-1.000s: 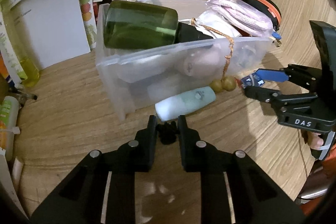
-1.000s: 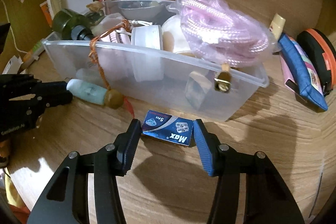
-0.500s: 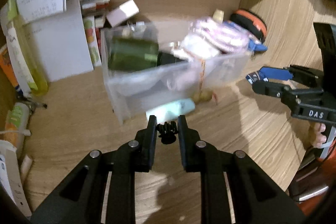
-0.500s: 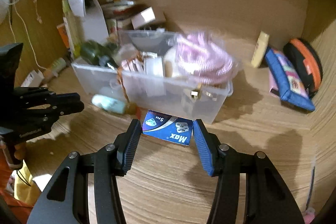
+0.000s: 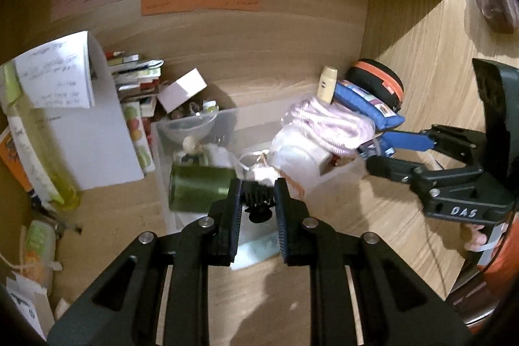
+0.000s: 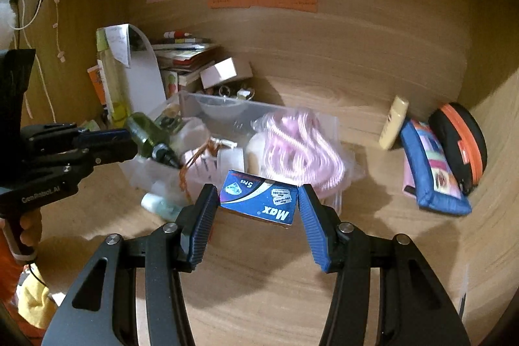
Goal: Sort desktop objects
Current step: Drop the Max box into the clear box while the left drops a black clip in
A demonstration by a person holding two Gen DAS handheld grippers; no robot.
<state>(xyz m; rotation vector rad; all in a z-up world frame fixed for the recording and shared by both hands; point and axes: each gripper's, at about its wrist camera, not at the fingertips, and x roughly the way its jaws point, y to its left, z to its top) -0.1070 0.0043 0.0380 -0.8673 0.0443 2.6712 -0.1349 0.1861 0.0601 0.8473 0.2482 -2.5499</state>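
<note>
My right gripper (image 6: 258,203) is shut on a blue "Max" box (image 6: 259,202) and holds it in the air in front of the clear plastic bin (image 6: 155,172). My left gripper (image 5: 258,200) is shut on a small black ridged piece (image 5: 258,206), raised above the bin (image 5: 337,175). The bin holds a green bottle (image 5: 199,188), a pink cord in a bag (image 5: 327,127) and white jars. A pale green tube (image 6: 160,206) lies on the desk against the bin's front. The right gripper also shows in the left wrist view (image 5: 373,151), and the left gripper in the right wrist view (image 6: 128,145).
A blue pouch (image 6: 431,171), a black and orange case (image 6: 459,145) and a cream tube (image 6: 394,122) lean at the back right. Books, a white box (image 6: 223,72), papers and a yellow bottle (image 5: 39,158) crowd the back left. Coloured notes hang on the back wall.
Both grippers have risen and drawn back from the bin, each keeping its hold. The blue box has come up off the desk to bin height.
</note>
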